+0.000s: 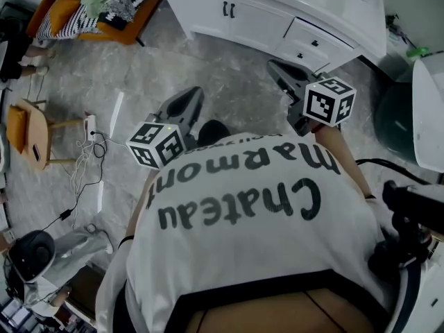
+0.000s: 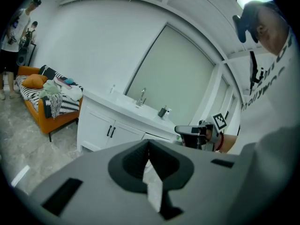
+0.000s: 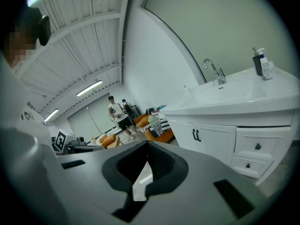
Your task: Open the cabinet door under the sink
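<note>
Standing beyond right claw [image 3: 147, 144]: cabinet door [image 3: 213, 139]

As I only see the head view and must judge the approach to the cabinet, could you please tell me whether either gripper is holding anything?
Observer: No. The left gripper and the right gripper both have their jaws shut on nothing.
Operator: Thank you. Which way should we aim?
Observer: The faucet stands above the double doors, which sit left of the drawers in the right gripper view.
Operator: Is anybody nearby?
Observer: Two people stand far off, near the orange sofa.
</note>
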`<act>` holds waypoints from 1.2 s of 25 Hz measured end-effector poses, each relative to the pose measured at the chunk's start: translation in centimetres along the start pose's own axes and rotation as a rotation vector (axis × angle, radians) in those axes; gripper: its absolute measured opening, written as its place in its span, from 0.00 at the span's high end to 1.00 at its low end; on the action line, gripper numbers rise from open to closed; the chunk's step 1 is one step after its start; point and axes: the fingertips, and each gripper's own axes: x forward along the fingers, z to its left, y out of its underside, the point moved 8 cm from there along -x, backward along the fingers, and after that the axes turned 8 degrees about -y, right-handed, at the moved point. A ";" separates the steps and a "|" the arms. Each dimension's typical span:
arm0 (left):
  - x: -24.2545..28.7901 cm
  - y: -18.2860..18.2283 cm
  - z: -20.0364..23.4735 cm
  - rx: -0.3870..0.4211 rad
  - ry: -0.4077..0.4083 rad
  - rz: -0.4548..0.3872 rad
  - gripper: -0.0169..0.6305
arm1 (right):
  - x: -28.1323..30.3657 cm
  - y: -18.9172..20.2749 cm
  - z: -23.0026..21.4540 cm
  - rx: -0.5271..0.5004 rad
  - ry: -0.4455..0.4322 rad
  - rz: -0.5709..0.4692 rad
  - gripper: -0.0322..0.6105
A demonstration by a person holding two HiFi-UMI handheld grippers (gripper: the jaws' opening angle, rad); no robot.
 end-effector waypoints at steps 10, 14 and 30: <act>8.0 -6.0 8.2 -0.014 0.107 0.074 0.96 | 7.7 -2.8 -4.5 0.081 0.104 0.016 0.94; 9.4 -7.1 8.9 0.047 0.150 0.085 0.96 | 8.5 -3.4 -5.0 0.074 0.128 -0.035 0.94; 17.8 -17.6 16.0 0.184 0.318 0.128 0.96 | 15.1 -10.4 -8.4 0.076 0.267 -0.159 0.94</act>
